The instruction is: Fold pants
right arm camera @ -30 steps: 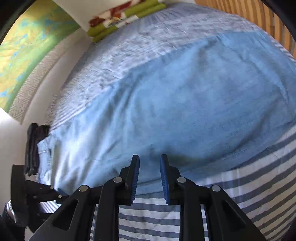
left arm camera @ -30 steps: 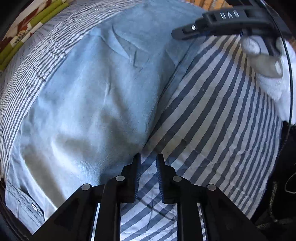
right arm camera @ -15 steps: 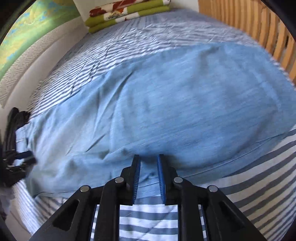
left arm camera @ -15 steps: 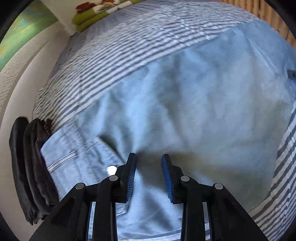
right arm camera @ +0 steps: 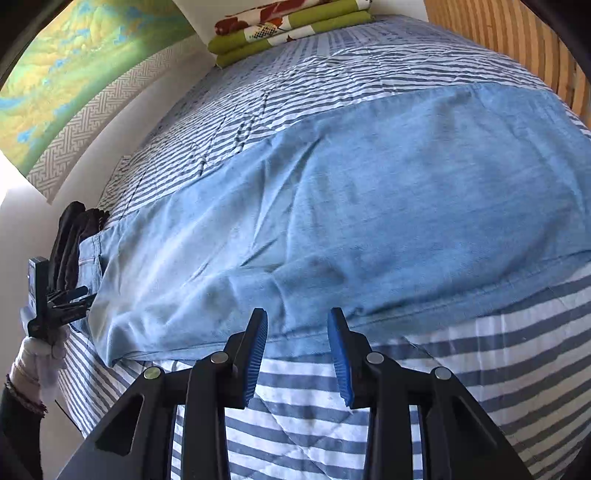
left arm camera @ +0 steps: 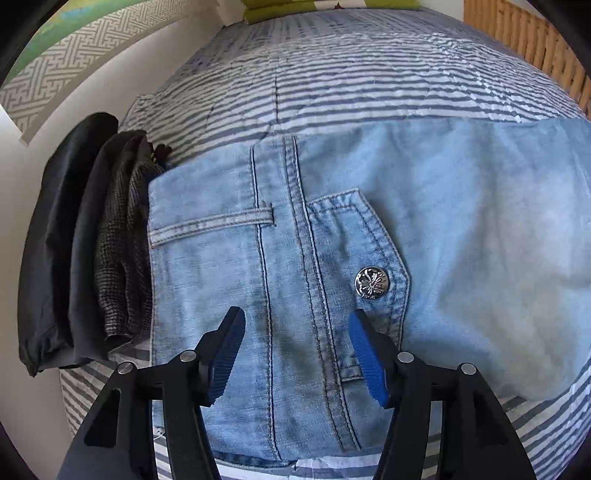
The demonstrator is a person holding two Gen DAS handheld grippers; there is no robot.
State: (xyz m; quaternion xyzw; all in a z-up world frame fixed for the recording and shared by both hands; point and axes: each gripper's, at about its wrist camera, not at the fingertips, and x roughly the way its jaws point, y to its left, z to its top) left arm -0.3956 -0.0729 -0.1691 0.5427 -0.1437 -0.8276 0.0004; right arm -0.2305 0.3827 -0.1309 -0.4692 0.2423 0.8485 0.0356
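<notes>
Light blue denim pants (left arm camera: pixel 461 236) lie flat across a striped bedspread (left arm camera: pixel 351 85), folded lengthwise. In the left wrist view the waistband, a belt loop and a back pocket with a silver button (left arm camera: pixel 372 283) fill the foreground. My left gripper (left arm camera: pixel 297 356) hovers open just above the waistband, with nothing between its fingers. In the right wrist view the pants (right arm camera: pixel 369 206) stretch from left to right, legs toward the right. My right gripper (right arm camera: pixel 297 356) stands open over the near edge of the leg, empty. The left gripper (right arm camera: pixel 55 299) shows far left, in a gloved hand.
A stack of dark folded garments (left arm camera: pixel 85 240) lies right beside the waistband on the left, near the bed's edge and a white wall. Folded green and floral bedding (right arm camera: pixel 288 26) sits at the far end. A wooden slatted frame (right arm camera: pixel 517 44) runs along the right.
Both grippers have opened wider. The left gripper has swung left along the pants from the leg area to the waistband. The right gripper has stayed at the near leg edge.
</notes>
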